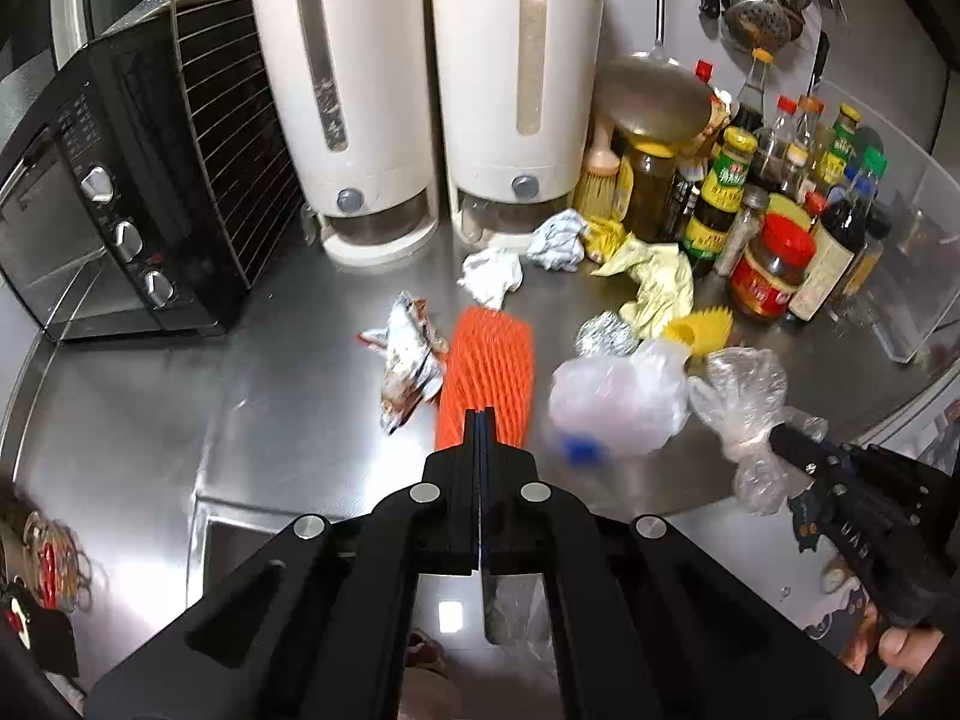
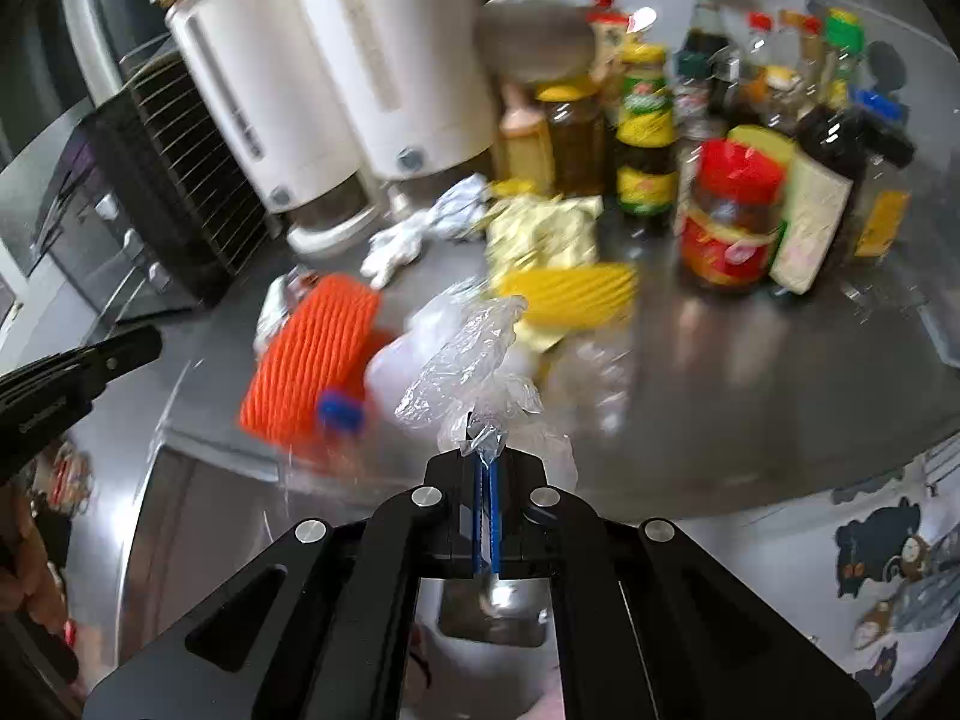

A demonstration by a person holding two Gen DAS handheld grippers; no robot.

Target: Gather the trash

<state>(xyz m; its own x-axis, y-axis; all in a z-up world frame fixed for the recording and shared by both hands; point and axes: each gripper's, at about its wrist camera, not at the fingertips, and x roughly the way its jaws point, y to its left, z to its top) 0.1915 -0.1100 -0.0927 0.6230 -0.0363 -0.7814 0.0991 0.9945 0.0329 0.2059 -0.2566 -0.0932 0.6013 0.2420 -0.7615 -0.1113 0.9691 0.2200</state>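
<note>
Trash lies on a steel counter (image 1: pixel 270 396): an orange foam net (image 1: pixel 486 372), a crumpled snack wrapper (image 1: pixel 411 360), white tissue wads (image 1: pixel 492 276), a yellow wrapper (image 1: pixel 654 276), a foil ball (image 1: pixel 603 333) and a white plastic bottle with a blue cap (image 1: pixel 618 402). My left gripper (image 1: pixel 482 420) is shut and empty, its tips over the near end of the orange net. My right gripper (image 2: pixel 483 450) is shut on a crumpled clear plastic bag (image 2: pixel 474 354), held above the counter's front edge; it also shows in the left wrist view (image 1: pixel 744 414).
Two white grain dispensers (image 1: pixel 432 90) stand at the back, a black toaster oven (image 1: pixel 114 198) at the left. Sauce bottles and jars (image 1: pixel 774 216) crowd the back right beside a clear splash guard (image 1: pixel 924 252). A yellow brush (image 1: pixel 705 330) lies near the trash. A sink (image 1: pixel 240 546) lies below the grippers.
</note>
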